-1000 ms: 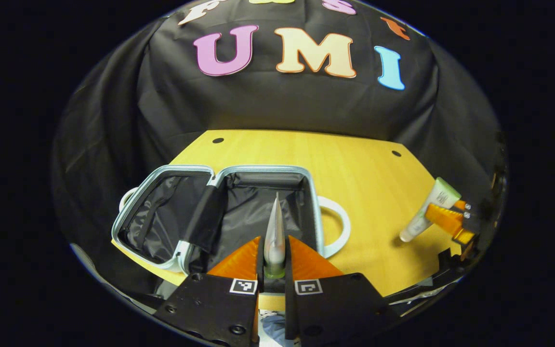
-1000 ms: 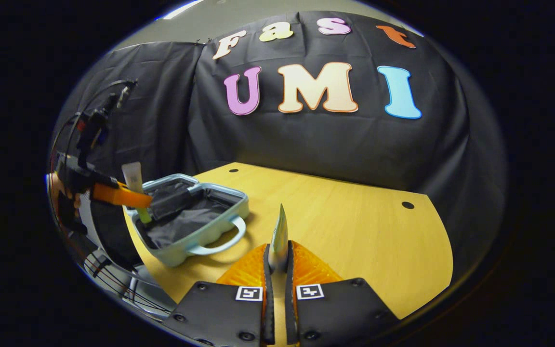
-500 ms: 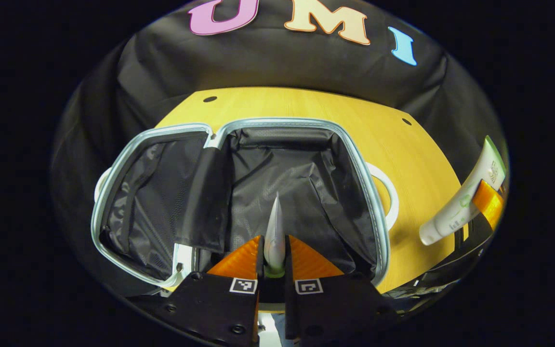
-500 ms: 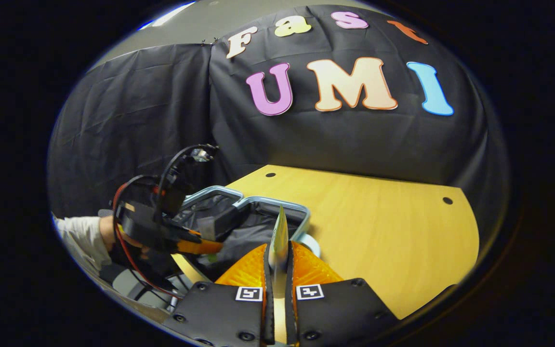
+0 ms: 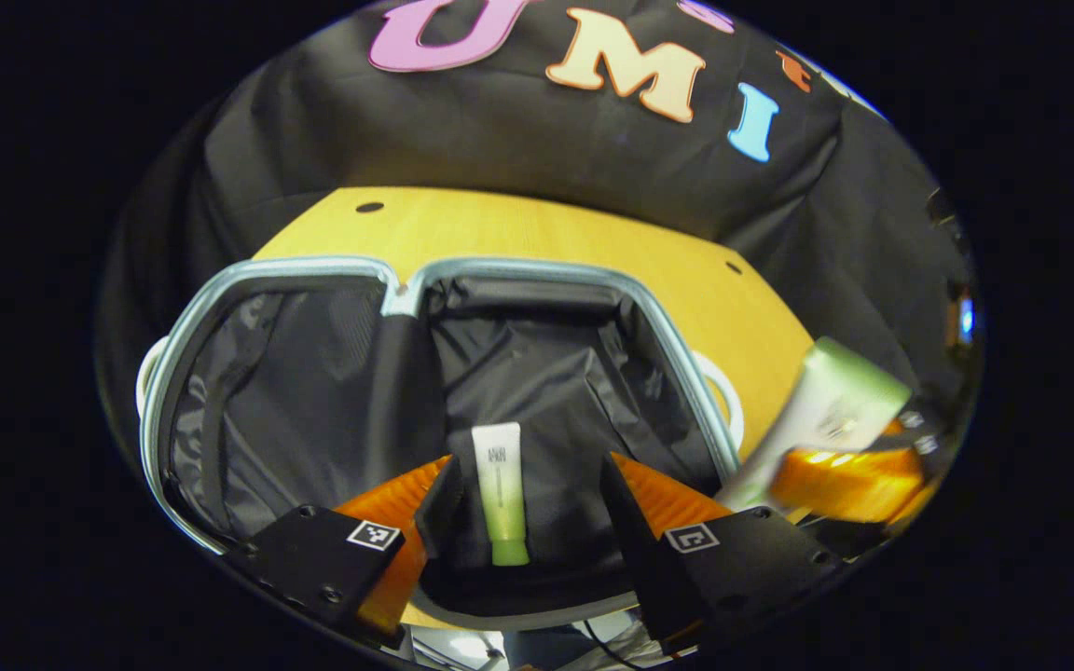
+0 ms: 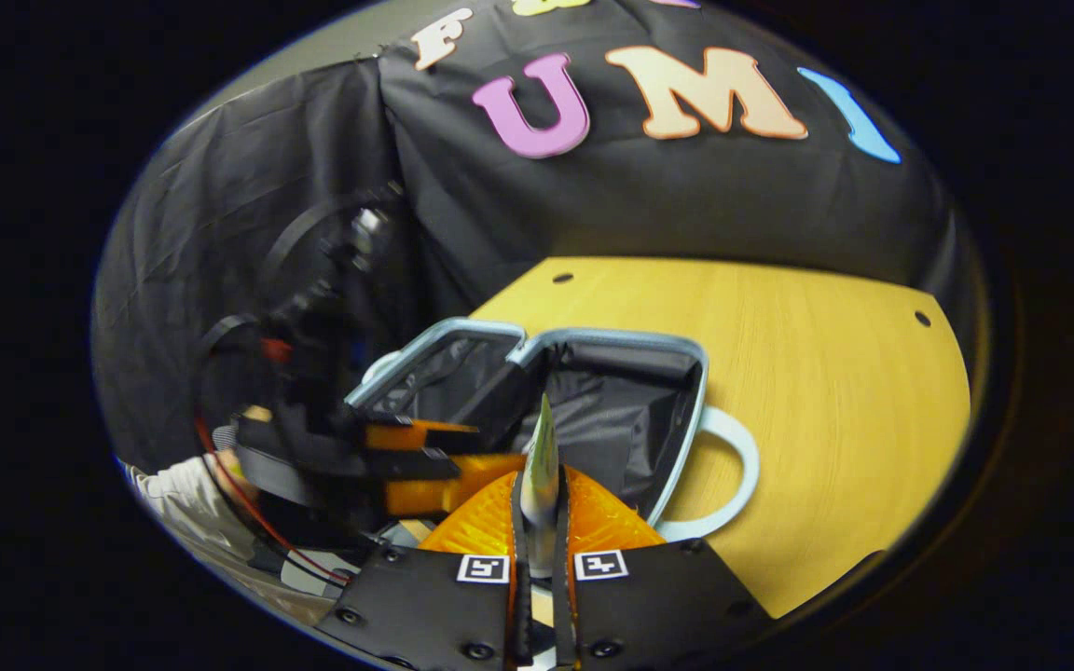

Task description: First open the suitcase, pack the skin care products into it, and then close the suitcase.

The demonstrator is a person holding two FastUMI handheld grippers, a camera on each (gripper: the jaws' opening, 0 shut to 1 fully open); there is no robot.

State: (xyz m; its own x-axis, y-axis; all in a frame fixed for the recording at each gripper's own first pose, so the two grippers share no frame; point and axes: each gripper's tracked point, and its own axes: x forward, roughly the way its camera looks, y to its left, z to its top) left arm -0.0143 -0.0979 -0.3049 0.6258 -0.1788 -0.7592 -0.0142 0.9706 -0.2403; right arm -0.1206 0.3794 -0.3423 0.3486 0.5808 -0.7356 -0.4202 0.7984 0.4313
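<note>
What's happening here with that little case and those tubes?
A person is packing skin care tubes into an open suitcase lying on a yellow table. The left hand-held gripper is open, and a white tube with a green cap lies on the dark lining between its fingers. The right hand-held gripper is shut on a second tube, held at the case's near right edge and not yet put in.

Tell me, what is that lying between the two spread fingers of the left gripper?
A skincare tube, released onto the black lining of the open suitcase; it lies free between the left gripper fingers, as the left gripper view shows.
</note>
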